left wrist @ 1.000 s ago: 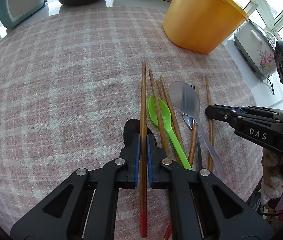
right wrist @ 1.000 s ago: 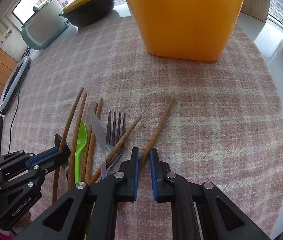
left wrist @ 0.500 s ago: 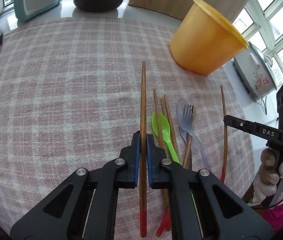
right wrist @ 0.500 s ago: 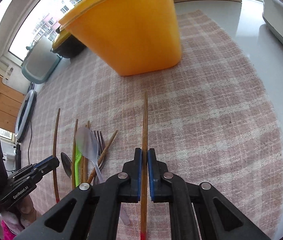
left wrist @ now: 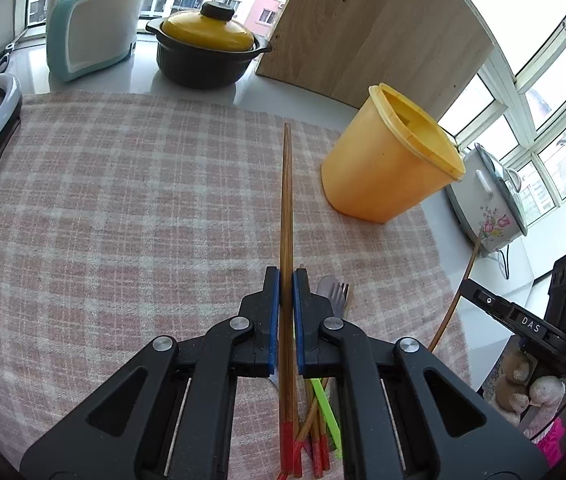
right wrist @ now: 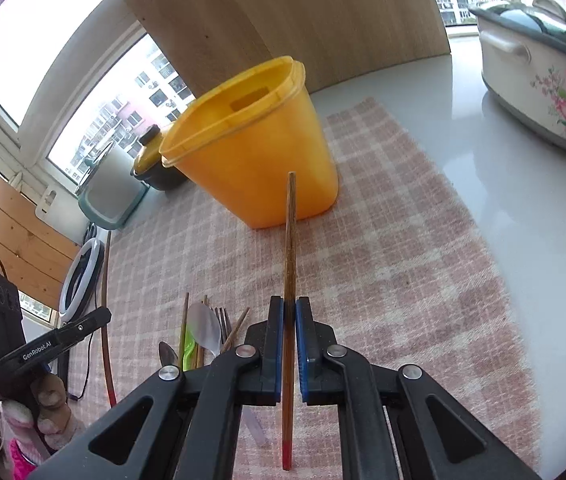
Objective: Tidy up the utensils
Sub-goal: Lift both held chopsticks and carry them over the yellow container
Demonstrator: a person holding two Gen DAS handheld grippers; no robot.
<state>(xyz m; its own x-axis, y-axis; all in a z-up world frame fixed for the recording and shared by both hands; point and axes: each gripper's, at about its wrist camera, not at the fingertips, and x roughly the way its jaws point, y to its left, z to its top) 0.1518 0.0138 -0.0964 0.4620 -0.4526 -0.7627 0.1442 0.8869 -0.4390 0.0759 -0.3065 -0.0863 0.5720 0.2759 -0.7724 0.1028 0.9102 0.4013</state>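
1. While one wooden chopstick [left wrist: 286, 216] is clamped between the closed jaws of the left gripper [left wrist: 286, 280], its red-tipped end is seen behind the pads, and it is held above the checked cloth [left wrist: 123, 208] with its thin end toward the far edge.
2. Under that gripper, near the cloth's near edge, a pile of utensils [left wrist: 323, 412] is seen: one green plastic spoon [left wrist: 329, 412], one fork [left wrist: 339, 296] and at least three more red-tipped chopsticks; an exact count cannot be made, as much is hidden.
3. In the right wrist view, one translucent spoon [right wrist: 205, 326] and one metal spoon [right wrist: 167, 354] are counted in the same pile.
4. One yellow bucket [left wrist: 393, 164] is stood upright and open near the cloth's far right corner, well apart from the pile.
5. A second chopstick [right wrist: 290, 240] is gripped by the right gripper [right wrist: 290, 320], whose jaws are closed on it; it is held off the cloth, its thin end pointing at the bucket's side.
6. Beyond the cloth, one black pot with a yellow lid [left wrist: 207, 52], one white and teal appliance [left wrist: 91, 28] and one flowered cooker [right wrist: 543, 80] are seen on the white counter.
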